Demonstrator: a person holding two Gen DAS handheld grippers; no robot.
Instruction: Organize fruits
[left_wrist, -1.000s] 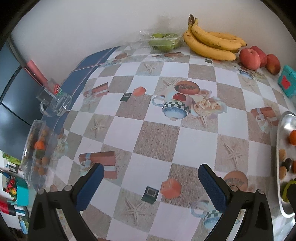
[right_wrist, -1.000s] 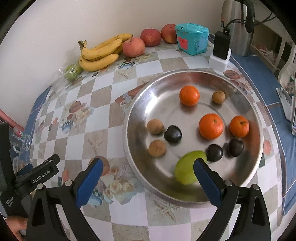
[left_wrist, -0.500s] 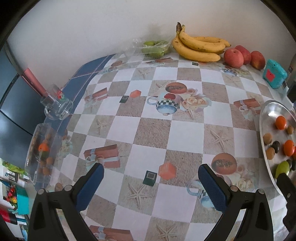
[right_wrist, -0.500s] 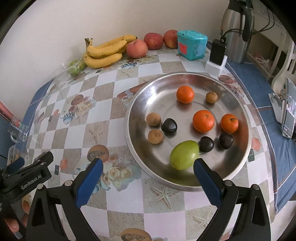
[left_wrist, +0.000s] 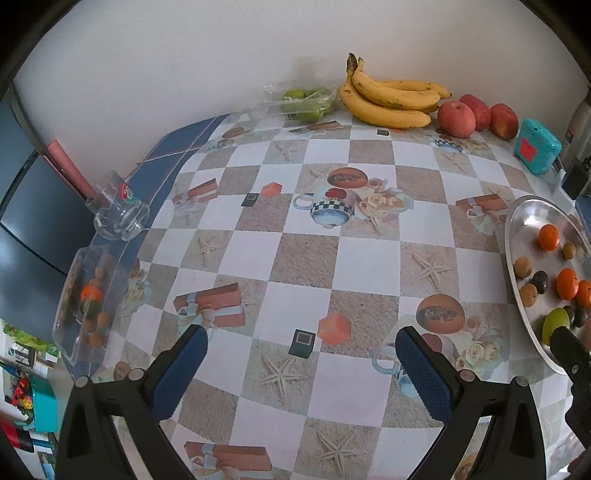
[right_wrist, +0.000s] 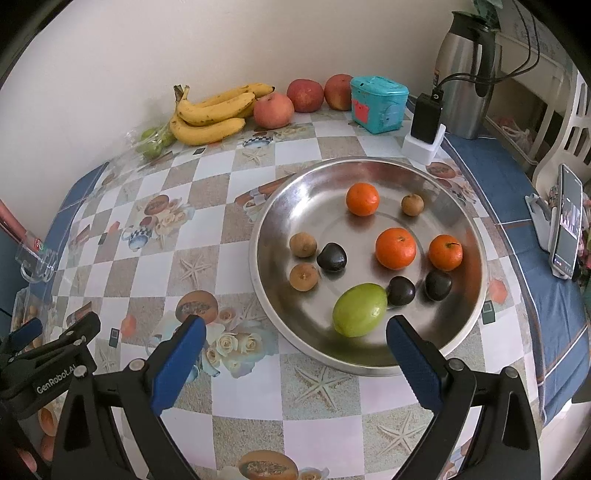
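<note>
We'd pulled both grippers back: right gripper (right_wrist: 293, 345) & left gripper (left_wrist: 301, 354) wide open, empty; green fruit (right_wrist: 359, 309) sat in steel tray (right_wrist: 258, 273).

Your left gripper (left_wrist: 299, 358) hangs wide open over the checkered tablecloth (left_wrist: 306, 254), nothing between the fingers. Bananas (left_wrist: 391, 99) and apples (left_wrist: 476, 118) sit by the wall, metal tray (left_wrist: 517, 258) at right.

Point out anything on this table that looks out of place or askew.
The glass mug lies on its side at the table's left edge, close to the drop. Otherwise nothing stands out: the fruit in the metal bowl is loose but contained.
</note>
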